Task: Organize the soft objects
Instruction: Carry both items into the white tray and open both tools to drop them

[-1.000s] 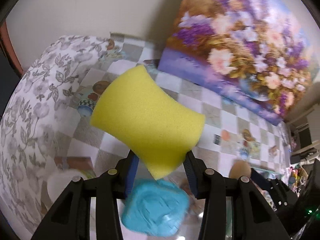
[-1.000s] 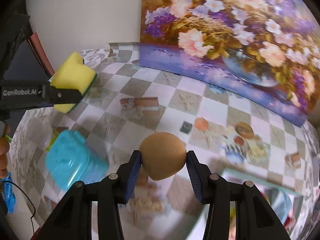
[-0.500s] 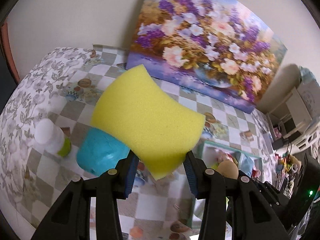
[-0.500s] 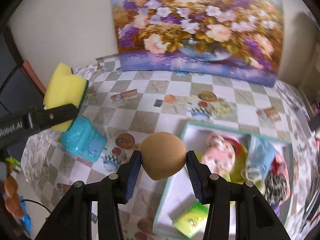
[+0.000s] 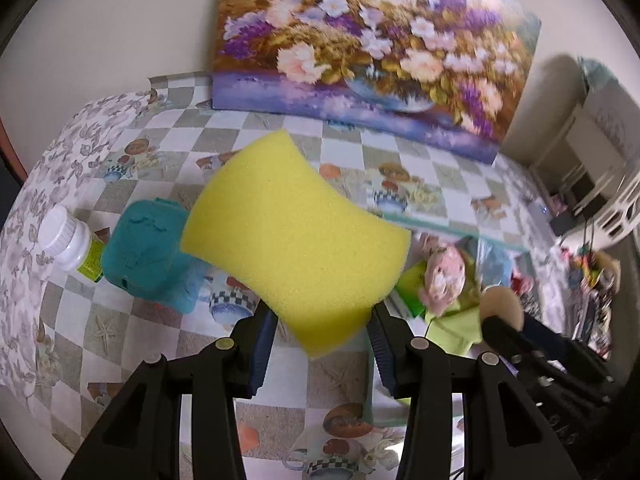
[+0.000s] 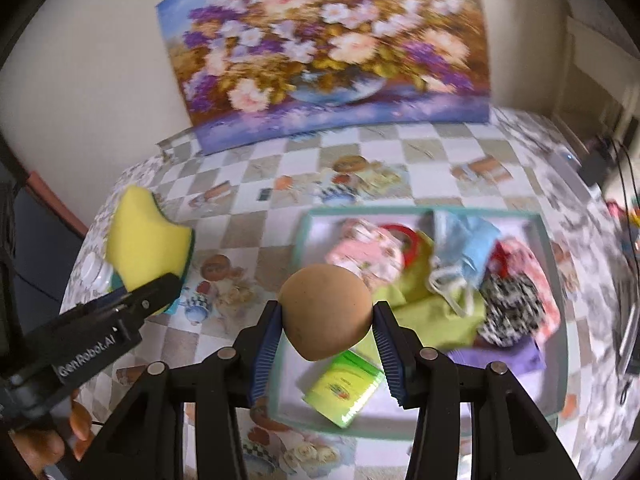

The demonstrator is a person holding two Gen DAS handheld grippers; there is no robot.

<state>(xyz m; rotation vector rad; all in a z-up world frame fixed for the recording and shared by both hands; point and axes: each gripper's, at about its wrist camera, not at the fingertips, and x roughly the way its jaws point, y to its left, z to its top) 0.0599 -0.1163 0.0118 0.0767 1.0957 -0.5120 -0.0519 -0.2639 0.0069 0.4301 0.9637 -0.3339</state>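
Here the left gripper point(image 5: 320, 344) clamps a yellow sponge point(image 5: 296, 236); the right gripper point(image 6: 326, 340) pinches a tan, seemingly foam ball point(image 6: 326, 316) above the tray point(image 6: 558, 280).

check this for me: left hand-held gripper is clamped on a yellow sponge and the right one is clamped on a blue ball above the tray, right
Not quite. The right hand-held gripper is clamped on a tan ball, not a blue one; the right wrist view shows it above the green-rimmed tray. The rest holds: the left hand-held gripper is clamped on the yellow sponge.
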